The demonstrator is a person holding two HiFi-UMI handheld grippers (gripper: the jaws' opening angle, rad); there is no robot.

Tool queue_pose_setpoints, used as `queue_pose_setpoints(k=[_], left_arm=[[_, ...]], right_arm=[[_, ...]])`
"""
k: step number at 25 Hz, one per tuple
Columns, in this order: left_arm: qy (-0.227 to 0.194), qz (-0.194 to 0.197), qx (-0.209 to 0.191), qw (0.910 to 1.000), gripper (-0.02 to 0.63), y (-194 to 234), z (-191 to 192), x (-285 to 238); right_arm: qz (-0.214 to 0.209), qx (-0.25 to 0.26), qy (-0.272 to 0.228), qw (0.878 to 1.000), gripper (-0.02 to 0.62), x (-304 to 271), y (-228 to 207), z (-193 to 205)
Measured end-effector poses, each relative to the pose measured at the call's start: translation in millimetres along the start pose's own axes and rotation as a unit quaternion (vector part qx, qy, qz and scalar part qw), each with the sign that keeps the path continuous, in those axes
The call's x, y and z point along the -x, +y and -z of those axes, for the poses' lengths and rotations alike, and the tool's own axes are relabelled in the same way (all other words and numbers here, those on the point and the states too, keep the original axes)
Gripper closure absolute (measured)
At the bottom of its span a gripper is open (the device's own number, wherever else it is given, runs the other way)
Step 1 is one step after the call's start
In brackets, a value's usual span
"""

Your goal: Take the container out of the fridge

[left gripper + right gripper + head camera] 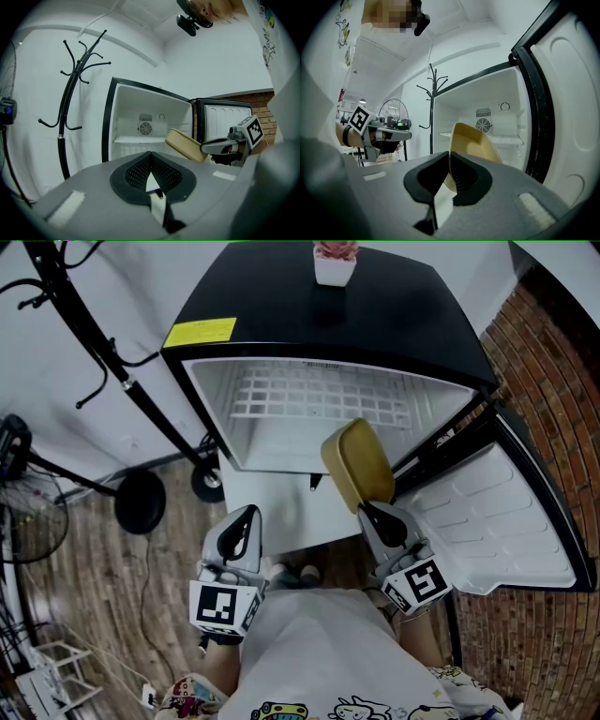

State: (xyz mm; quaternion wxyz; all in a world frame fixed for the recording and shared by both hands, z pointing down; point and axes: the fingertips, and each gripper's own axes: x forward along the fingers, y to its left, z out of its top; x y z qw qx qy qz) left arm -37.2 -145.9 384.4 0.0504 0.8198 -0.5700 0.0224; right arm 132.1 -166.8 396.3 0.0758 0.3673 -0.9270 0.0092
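Observation:
A tan, shallow container (357, 465) hangs tilted in front of the open black fridge (328, 399), outside its white compartment. My right gripper (373, 513) is shut on the container's near rim. In the right gripper view the container (474, 145) sticks up between the pads toward the fridge (487, 126). My left gripper (246, 517) is shut and holds nothing, low and to the left of the fridge mouth. The left gripper view shows its jaws (151, 165) pressed together, the container (186, 144) to the right and the fridge (145, 126) beyond.
The fridge door (502, 512) stands open to the right, beside a brick wall (553, 362). A wire shelf (319, 399) sits inside the compartment. A small pot (335, 262) stands on the fridge top. A black coat stand (112, 381) and a fan (23, 512) stand at the left.

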Motion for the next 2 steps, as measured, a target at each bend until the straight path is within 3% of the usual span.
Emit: queue_pose_setpoints(k=[2], left_arm=[[0.0, 0.0, -0.001, 1.0, 0.601, 1.2, -0.3, -0.4]], right_arm=[[0.0, 0.0, 0.001, 1.0, 0.577, -0.8, 0.4, 0.2]])
